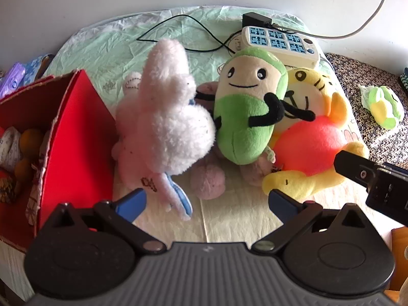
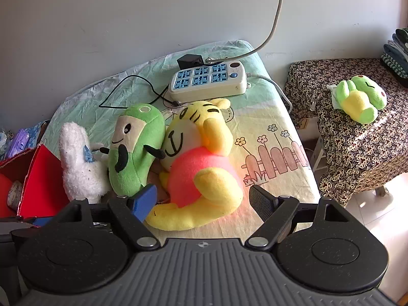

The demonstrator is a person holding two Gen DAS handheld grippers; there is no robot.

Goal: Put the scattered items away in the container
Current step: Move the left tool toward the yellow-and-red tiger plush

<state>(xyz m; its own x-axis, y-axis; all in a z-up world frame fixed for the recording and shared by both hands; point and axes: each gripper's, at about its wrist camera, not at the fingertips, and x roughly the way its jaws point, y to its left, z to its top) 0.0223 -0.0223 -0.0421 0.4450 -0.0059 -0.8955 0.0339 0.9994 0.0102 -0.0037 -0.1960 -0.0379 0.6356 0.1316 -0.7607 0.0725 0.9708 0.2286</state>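
Since our right gripper sits nearest the yellow tiger plush | its legs lie crosswise between spread, empty fingers | left gripper also wide, empty.

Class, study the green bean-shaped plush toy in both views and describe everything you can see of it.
The green plush toy is a soft, fuzzy bean shape with a cream face, black dot eyes, a thin stitched smile and thin black arms. It stands propped and tilted on the bed among the other toys. The white fluffy plush presses against one side, and the yellow tiger plush against the other, with one black arm lying across the tiger's face. No gripper touches it.
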